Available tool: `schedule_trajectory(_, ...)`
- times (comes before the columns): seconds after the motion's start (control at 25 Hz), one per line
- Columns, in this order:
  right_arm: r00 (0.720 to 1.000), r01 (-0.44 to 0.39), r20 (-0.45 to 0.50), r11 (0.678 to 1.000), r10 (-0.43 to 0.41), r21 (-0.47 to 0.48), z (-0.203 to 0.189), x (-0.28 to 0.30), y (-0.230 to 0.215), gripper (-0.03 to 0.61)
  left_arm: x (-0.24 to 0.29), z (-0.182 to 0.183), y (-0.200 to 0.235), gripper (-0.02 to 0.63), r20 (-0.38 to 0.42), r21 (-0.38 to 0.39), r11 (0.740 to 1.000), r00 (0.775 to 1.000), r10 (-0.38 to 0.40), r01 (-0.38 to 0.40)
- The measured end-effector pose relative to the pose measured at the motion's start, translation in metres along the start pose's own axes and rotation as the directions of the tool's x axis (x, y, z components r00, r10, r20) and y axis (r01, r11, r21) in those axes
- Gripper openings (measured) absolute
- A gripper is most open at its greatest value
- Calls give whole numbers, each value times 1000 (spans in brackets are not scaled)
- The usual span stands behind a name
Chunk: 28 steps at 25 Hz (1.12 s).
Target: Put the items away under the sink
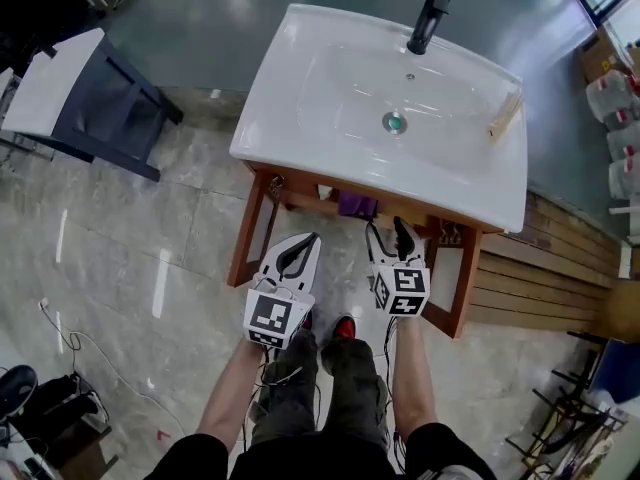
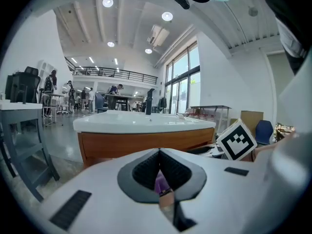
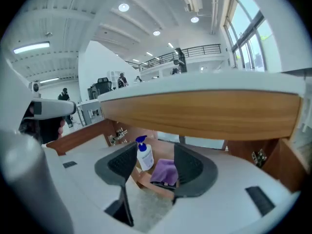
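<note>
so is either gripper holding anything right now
Nothing is held: the left gripper is shut with nothing in it, and the right gripper is open and empty.

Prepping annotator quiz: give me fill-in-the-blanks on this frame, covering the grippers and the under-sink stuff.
1. The left gripper has its jaws ____.
2. The right gripper has its jaws ____, with nothing between the pads.
3. Under the sink, beside the blue-topped bottle, lies a cloth coloured ____.
4. The faucet is coloured ____.

Missing words: shut; open; purple; black.
</note>
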State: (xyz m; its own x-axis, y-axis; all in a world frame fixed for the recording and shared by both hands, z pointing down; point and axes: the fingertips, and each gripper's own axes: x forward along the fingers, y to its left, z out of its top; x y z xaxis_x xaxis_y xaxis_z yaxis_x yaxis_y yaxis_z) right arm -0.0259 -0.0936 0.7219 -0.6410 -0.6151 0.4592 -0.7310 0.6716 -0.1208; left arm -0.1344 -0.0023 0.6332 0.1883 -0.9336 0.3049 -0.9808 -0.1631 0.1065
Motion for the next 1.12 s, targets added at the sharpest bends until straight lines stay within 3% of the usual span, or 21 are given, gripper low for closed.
schedule_trajectory(0.24,1000,-2,17,1000,2,10,50,-45,7,251,-20,55,-17,6,21,21,1000,1000,-1,1)
schedule_trajectory(0.68,996,9,94,1000,-10,9,148,-128,25,166,-65,160,-46,6,58,41,999,998,-11,8)
schedule_trajectory(1.12,979,19,205,999,-13,-29,232,-200,54,95,-106,230,-57,6,111,60,998,994,-8,1)
